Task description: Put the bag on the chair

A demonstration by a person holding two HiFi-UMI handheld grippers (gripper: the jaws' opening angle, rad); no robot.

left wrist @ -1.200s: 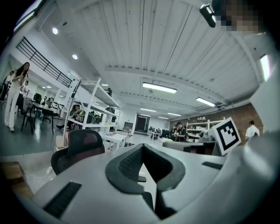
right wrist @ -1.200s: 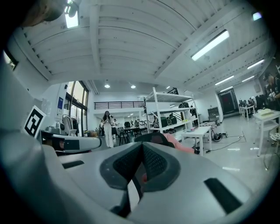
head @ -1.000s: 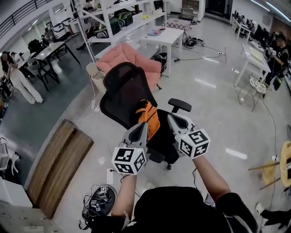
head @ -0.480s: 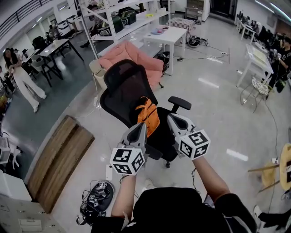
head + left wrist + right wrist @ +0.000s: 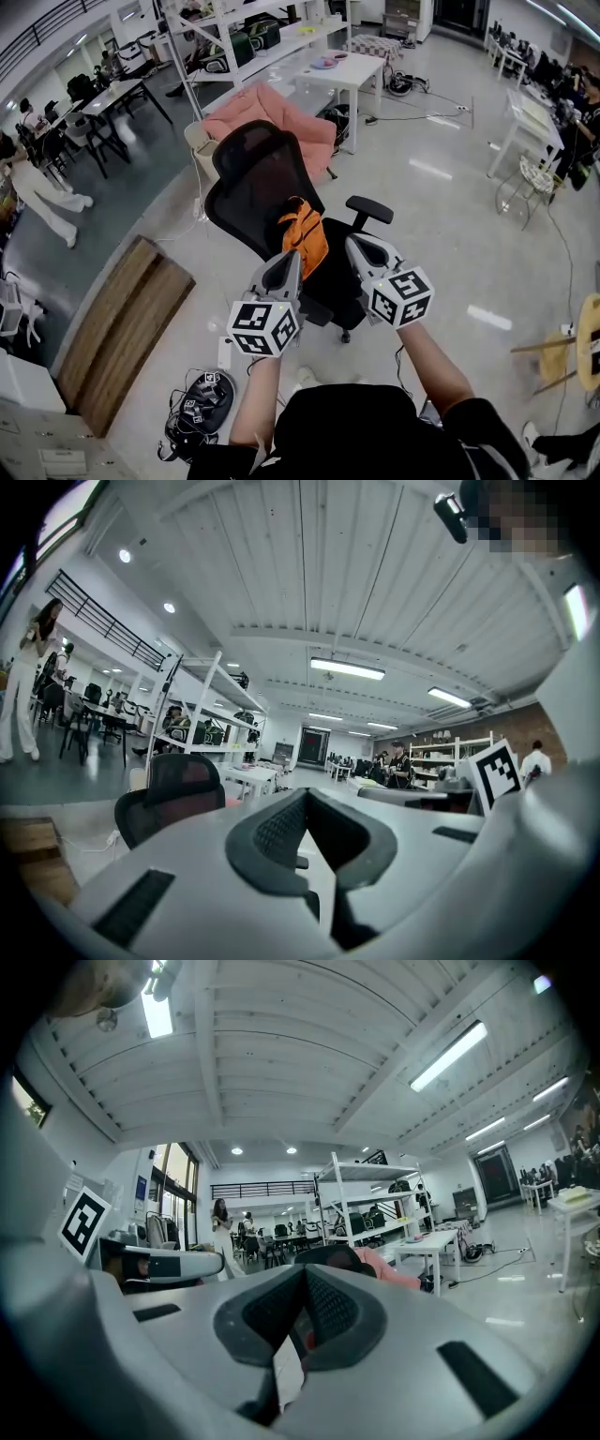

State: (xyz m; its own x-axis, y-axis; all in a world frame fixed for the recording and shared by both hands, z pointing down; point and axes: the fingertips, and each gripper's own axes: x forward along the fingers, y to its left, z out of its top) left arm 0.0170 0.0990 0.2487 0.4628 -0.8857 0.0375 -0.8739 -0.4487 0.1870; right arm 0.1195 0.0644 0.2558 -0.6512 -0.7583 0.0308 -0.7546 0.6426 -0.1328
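1. the orange bag (image 5: pixel 305 236) is propped on the chair (image 5: pixel 330 281) seat against the backrest (image 5: pixel 253 173) for support.
2. the left gripper (image 5: pixel 294 256) and right gripper (image 5: pixel 352 241) are held near it, jaws closed and empty.

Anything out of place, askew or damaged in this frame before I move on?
Nothing looks spilled or damaged. The orange bag sits on the black chair, slumped against its backrest rather than lying flat. The only clutter is a black tangle of gear and cables lying on the floor, low in the head view.
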